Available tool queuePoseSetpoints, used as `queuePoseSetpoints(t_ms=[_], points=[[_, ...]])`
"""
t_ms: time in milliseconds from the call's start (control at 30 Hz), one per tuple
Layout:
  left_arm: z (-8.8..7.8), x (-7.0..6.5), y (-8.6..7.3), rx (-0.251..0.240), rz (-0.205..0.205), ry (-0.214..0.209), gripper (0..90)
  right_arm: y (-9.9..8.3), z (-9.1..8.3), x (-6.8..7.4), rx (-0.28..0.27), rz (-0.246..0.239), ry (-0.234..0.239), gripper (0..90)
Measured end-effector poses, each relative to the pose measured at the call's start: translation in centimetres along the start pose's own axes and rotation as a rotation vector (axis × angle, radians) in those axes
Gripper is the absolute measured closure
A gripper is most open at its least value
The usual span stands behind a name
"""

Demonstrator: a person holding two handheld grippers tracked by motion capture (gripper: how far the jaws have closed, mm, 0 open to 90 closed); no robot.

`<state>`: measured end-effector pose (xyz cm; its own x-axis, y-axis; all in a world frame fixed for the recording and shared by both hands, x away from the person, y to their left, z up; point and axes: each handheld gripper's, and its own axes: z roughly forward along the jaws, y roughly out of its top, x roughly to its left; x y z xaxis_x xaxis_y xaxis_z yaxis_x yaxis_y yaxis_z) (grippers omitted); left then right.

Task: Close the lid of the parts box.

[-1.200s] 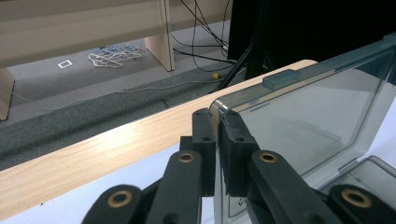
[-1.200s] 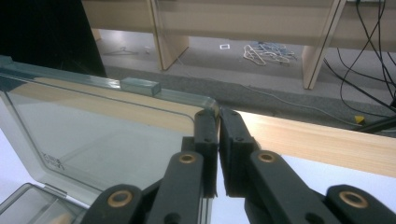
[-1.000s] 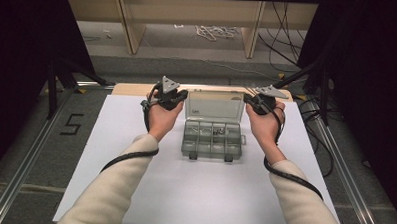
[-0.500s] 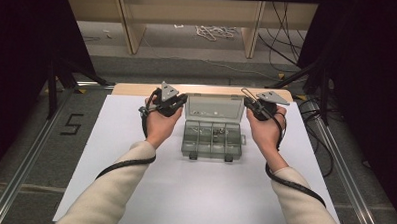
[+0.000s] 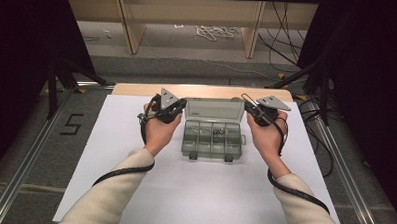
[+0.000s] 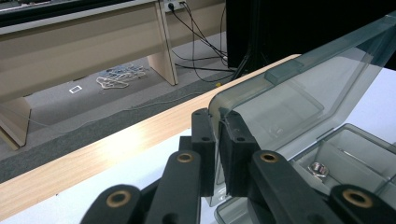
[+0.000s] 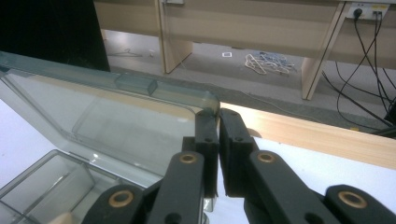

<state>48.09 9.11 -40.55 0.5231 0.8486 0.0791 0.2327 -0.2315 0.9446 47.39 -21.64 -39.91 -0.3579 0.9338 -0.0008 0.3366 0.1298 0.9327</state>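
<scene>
On the white sheet covering the table [image 5: 134, 180], a clear grey plastic compartment box [image 5: 211, 140] sits squarely between the two hands, its transparent hinged lid [image 5: 214, 110] standing up and tipped back toward the far wooden edge. Left gripper [image 5: 172, 109] is at the lid's left corner, right gripper [image 5: 253, 113] at the right corner, one hand each side of the box, forearms in pale sleeves coming up from below.

Look along the left gripper's own view: its black jaws are clamped on the lid's rounded corner [image 6: 261, 107], the clear edge pinched between the two pads [image 6: 203, 140], with only the lid's thickness between them. Beside them the open tray shows a small shiny metal part [image 6: 319, 169] lying in one compartment.

Over to the right gripper's view: same story, mirrored. Its jaws are squeezed on the opposite corner of the lid [image 7: 140, 116], the pads [image 7: 233, 144] nipping the rim right where it curves. Below, the tray's dividers [image 7: 60, 182] show through the clear wall.

From above, several compartments hold small dark bits, too tiny to tell apart. Two latches [image 5: 229, 157] hang at the box's near edge. Beyond the table, a tangle of pale cord [image 5: 212, 31] lies on the grey floor by the wooden desk legs.
</scene>
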Motion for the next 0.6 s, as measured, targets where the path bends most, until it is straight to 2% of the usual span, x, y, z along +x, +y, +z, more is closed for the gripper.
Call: queuePoseSetpoints(t_ms=[167, 400, 600], points=[[-0.3, -0.2, -0.2, 0.001, 0.008, -0.004, 84.3, -0.3, -0.3, 0.1, -0.014, -0.001, -0.003, 87.1], [-0.9, -0.5, -0.5, 0.015, 0.015, -0.008, 84.3, -0.6, -0.9, 0.3, 0.001, -0.017, 0.005, 87.1], [-1.2, -0.9, -0.7, 0.02, 0.038, 0.003, 84.3, -1.0, -1.3, 0.4, 0.002, -0.025, 0.004, 87.1]])
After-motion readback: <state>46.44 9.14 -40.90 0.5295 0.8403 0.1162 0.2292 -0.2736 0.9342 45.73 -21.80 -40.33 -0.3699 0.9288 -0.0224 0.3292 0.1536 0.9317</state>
